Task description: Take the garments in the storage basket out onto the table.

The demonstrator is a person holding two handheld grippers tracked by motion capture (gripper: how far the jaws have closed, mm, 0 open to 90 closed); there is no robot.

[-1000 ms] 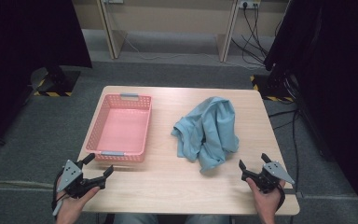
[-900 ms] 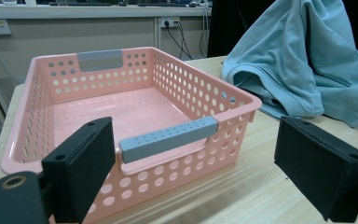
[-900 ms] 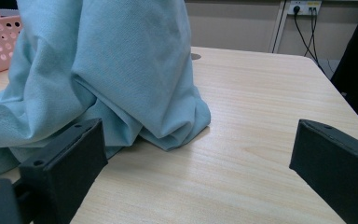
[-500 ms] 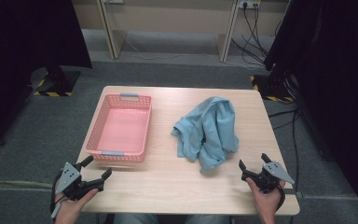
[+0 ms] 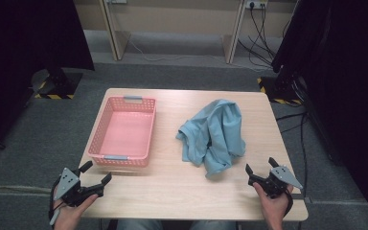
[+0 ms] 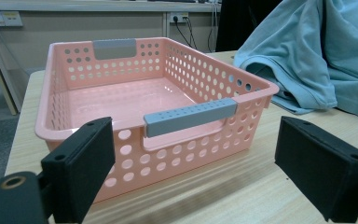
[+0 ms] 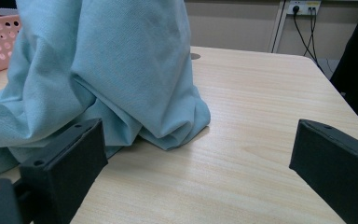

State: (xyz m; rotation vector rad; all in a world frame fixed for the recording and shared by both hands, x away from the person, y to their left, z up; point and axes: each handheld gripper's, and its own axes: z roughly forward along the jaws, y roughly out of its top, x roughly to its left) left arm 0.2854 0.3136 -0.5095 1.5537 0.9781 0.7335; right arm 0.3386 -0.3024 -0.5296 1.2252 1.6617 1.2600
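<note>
Both wait spread wide at the surface's (image 5: 172, 191) near edge: the left hand-held gripper (image 5: 95, 178) faces the empty basket (image 5: 124, 157), the right hand-held gripper (image 5: 260, 170) sits near the crumpled shirt (image 5: 212, 136) mid-surface, probably to grab it.

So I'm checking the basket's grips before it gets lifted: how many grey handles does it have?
2. One grey handle sits on the pink basket's near end, facing the left gripper; the other handle is on the far end. Nothing hides either.
</note>
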